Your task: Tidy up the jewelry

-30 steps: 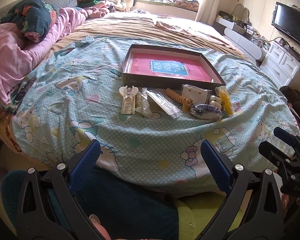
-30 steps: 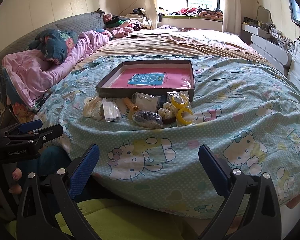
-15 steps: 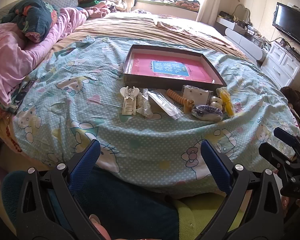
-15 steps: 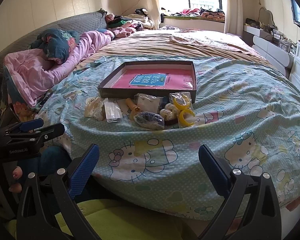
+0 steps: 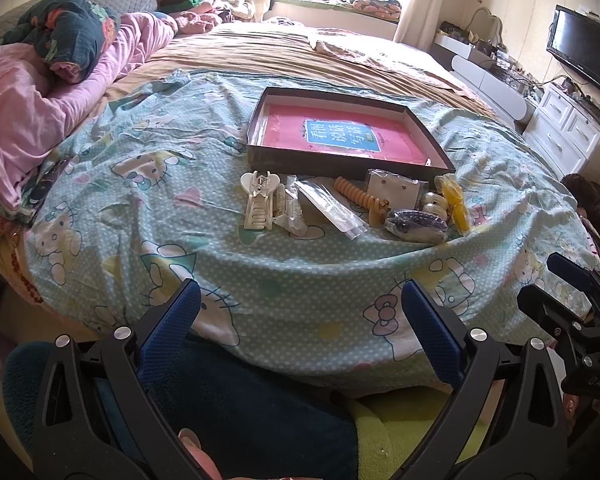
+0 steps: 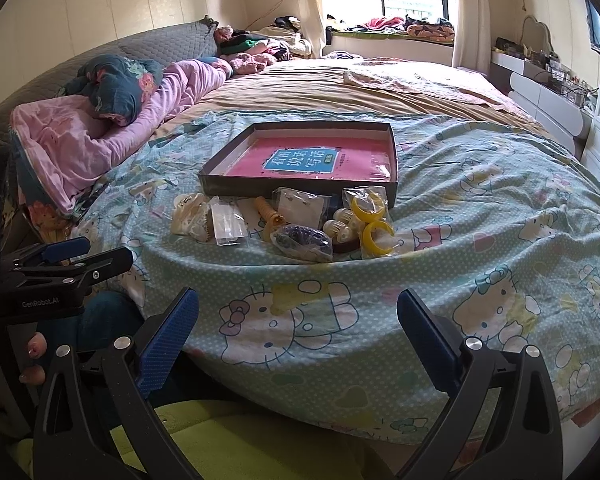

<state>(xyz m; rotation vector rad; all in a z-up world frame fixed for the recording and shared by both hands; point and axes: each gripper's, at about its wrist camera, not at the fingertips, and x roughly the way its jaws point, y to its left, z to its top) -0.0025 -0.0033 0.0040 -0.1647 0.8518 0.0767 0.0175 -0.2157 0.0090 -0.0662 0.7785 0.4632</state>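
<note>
A dark shallow box (image 5: 256,152) (image 6: 208,178) with a pink booklet inside lies on the Hello Kitty sheet. In front of it sit jewelry pieces: a cream hair claw (image 5: 258,198) (image 6: 188,216), clear plastic packets (image 5: 330,208) (image 6: 228,222), an orange spiral tie (image 5: 360,198) (image 6: 269,214), an earring card (image 5: 396,190) (image 6: 302,204), a dark bagged item (image 5: 416,226) (image 6: 302,242), pearl clips (image 5: 432,202) (image 6: 340,228) and yellow bangles (image 5: 456,204) (image 6: 374,220). My left gripper (image 5: 300,320) and right gripper (image 6: 298,318) both hang open below the bed's near edge, well short of the items.
Pink and dark bedding (image 5: 28,92) is piled at the left. A white dresser (image 5: 560,136) and a wall TV (image 5: 584,54) stand at the right. A person's lap in dark and lime-green cloth (image 5: 260,420) fills the foreground. A dark-haired head (image 5: 596,200) shows at the right edge.
Both views have shifted slightly; the items sit a little lower in the frames. Both grippers stay open and nothing on the bed has moved.
</note>
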